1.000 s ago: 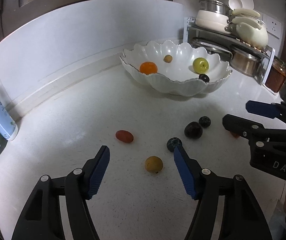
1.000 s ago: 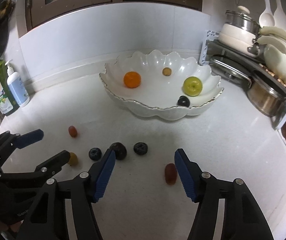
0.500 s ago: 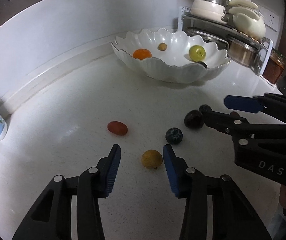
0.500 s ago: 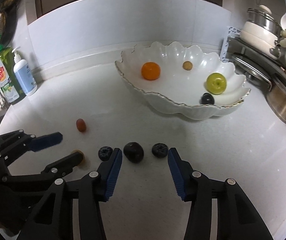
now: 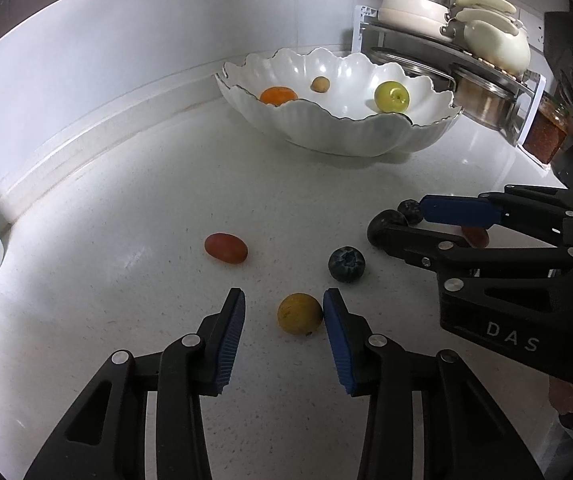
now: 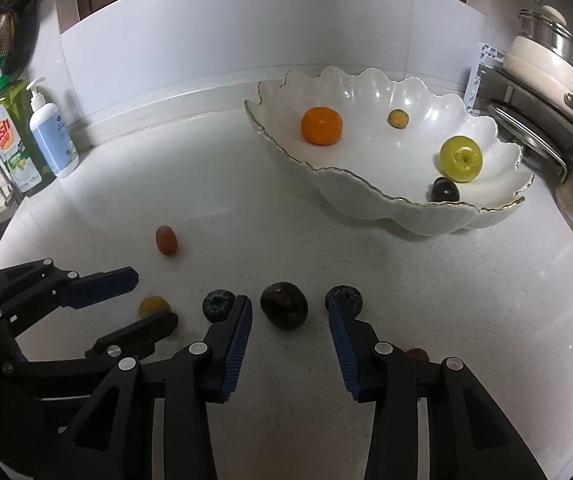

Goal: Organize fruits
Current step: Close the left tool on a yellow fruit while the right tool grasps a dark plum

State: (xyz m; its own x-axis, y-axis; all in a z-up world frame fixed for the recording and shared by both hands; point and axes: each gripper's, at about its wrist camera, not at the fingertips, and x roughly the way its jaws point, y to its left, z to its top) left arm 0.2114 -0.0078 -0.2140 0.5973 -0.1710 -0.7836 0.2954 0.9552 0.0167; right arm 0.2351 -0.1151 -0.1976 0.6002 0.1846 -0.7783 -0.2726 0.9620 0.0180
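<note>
Both tongs closing on loose fruit, pickup step in hand

Our left tongs [image 5: 283, 312] are closing around the small yellow fruit [image 5: 299, 313]; one pad looks to touch it and the other is apart, so nothing is gripped. Our right tongs [image 6: 289, 309] are closing around the dark plum [image 6: 284, 305], with a gap on both sides. Next, we judge, both must pinch gently without rolling or bruising the round fruit, then lift and carry it to the white bowl [image 6: 370, 196] well beyond on the counter [image 6: 406, 280]. A blueberry [image 6: 217, 305] sits just beside each right pad, so nudging is a risk. The bowl holds an orange [image 6: 322, 125], a green apple [image 6: 461, 159] and perhaps a dark grape [image 6: 444, 190].
</note>
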